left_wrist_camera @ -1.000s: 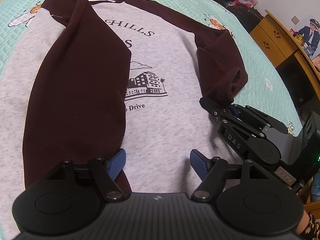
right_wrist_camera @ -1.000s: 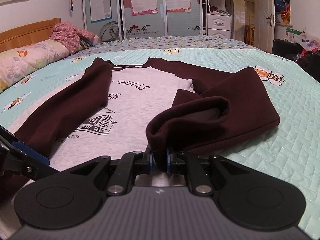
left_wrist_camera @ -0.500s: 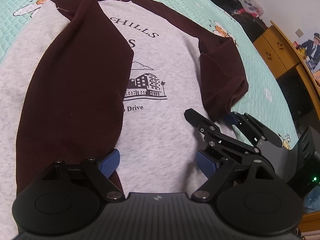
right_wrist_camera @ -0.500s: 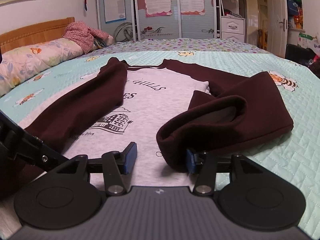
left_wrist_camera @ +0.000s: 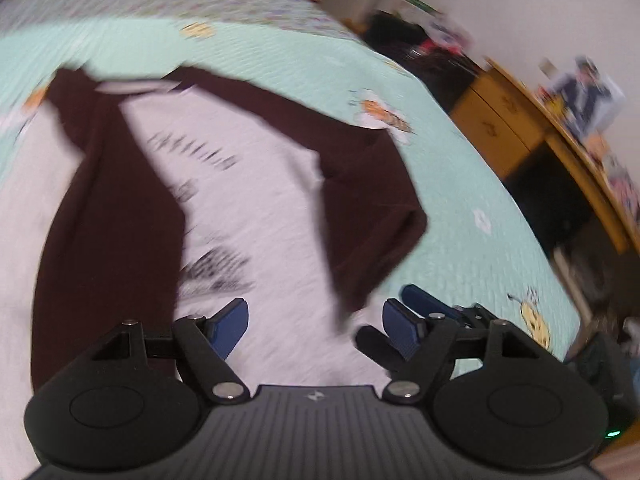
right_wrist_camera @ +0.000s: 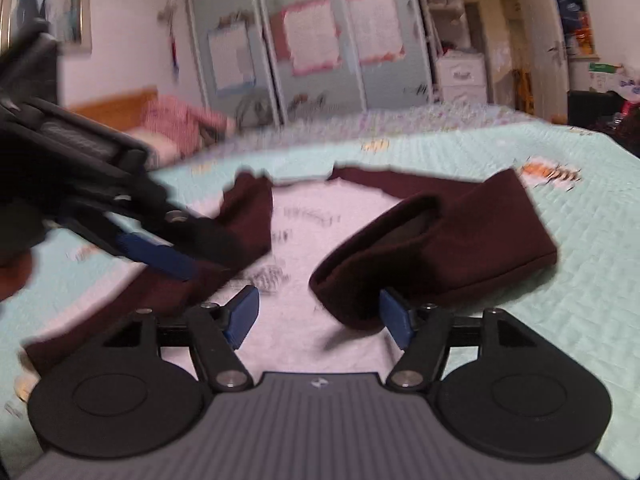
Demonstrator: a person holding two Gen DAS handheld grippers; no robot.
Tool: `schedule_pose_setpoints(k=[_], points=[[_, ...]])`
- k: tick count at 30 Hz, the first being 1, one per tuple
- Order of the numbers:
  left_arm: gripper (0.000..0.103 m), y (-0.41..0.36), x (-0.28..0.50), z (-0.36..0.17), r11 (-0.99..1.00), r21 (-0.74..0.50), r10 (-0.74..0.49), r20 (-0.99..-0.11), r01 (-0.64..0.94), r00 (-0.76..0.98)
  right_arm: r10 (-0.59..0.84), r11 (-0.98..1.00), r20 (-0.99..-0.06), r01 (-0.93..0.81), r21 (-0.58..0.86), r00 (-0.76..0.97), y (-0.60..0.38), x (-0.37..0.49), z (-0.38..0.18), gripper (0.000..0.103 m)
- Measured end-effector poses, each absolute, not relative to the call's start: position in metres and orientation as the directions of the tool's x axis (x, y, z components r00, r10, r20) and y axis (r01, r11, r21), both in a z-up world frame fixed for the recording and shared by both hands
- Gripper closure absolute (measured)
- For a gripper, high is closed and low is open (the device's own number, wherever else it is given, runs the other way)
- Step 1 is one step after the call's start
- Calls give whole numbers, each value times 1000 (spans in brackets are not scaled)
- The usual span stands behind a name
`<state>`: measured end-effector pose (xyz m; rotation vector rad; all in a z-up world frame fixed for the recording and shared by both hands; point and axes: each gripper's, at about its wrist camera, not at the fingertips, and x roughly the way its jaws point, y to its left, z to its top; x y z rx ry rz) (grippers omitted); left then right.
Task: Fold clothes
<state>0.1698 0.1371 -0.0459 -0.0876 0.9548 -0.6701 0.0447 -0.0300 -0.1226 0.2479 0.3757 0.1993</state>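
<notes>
A grey sweatshirt (left_wrist_camera: 260, 208) with dark maroon sleeves and black print lies face up on the mint quilt; it also shows in the right wrist view (right_wrist_camera: 304, 240). Its left sleeve (left_wrist_camera: 108, 232) is folded down over the body. Its right sleeve (left_wrist_camera: 372, 208) lies doubled back in a loose fold, seen close in the right wrist view (right_wrist_camera: 432, 240). My left gripper (left_wrist_camera: 316, 328) is open and empty above the hem. My right gripper (right_wrist_camera: 318, 316) is open and empty, its right finger beside the sleeve cuff. Both views are motion-blurred.
The mint quilted bed (left_wrist_camera: 460, 200) extends to the right. A wooden dresser (left_wrist_camera: 532, 148) with clutter stands past the bed's right edge. A wooden headboard with pink bedding (right_wrist_camera: 160, 124) and wardrobe doors (right_wrist_camera: 312, 48) are at the far end.
My right gripper opened and let go of the right sleeve cuff, which now lies folded on the bed. Both grippers have pulled back and lifted away from the sweatshirt.
</notes>
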Motion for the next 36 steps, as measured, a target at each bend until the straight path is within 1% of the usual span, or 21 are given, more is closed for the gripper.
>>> schedule_pose_setpoints(k=[1, 3, 5, 6, 8, 10, 11, 12, 13, 14, 16, 21, 24, 27, 30, 36], points=[[23, 129, 171, -43, 784, -349, -577, -716, 514, 394, 225, 937, -315, -117, 328, 922, -41, 39, -122, 33], [23, 111, 173, -42, 781, -306, -561, -727, 545, 396, 189, 902, -284, -52, 429, 940, -64, 30, -125, 33], [23, 99, 173, -47, 791, -251, -526, -745, 557, 411, 159, 860, -279, 5, 510, 947, -91, 28, -133, 33], [23, 95, 174, -50, 796, -241, -516, -749, 556, 415, 150, 836, -283, 32, 549, 947, -103, 29, -138, 33], [24, 95, 173, -56, 810, -231, -499, -755, 539, 426, 134, 774, -257, 60, 630, 957, -127, 27, -151, 32], [24, 99, 173, -62, 828, -230, -481, -759, 511, 439, 158, 708, -227, 49, 704, 961, -144, 30, -171, 26], [24, 102, 172, -64, 837, -229, -472, -760, 496, 446, 175, 666, -228, 55, 744, 958, -152, 32, -186, 27], [24, 105, 171, -66, 846, -228, -463, -761, 482, 454, 174, 632, -216, 59, 773, 961, -157, 32, -192, 33], [24, 109, 170, -68, 852, -230, -459, -760, 469, 461, 181, 615, -192, 41, 788, 964, -160, 31, -194, 30], [24, 113, 168, -69, 859, -235, -455, -759, 456, 466, 195, 603, -166, 15, 797, 967, -161, 31, -195, 29], [24, 120, 171, -76, 872, -260, -447, -768, 414, 459, 204, 615, -164, 4, 788, 965, -159, 32, -195, 29], [26, 127, 196, -89, 866, -387, -494, -763, 317, 416, 218, 622, -165, -6, 783, 962, -157, 35, -195, 28], [30, 129, 213, -100, 842, -488, -540, -755, 231, 371, 218, 616, -160, -8, 788, 963, -159, 34, -197, 28], [30, 137, 220, -111, 812, -573, -570, -735, 114, 366, 220, 604, -147, -17, 797, 964, -161, 32, -199, 28], [30, 141, 222, -115, 782, -618, -596, -705, 80, 386, 225, 588, -128, -30, 808, 966, -165, 29, -203, 29], [30, 135, 214, -116, 778, -623, -594, -685, 82, 422, 231, 564, -103, -47, 825, 968, -169, 26, -205, 30]])
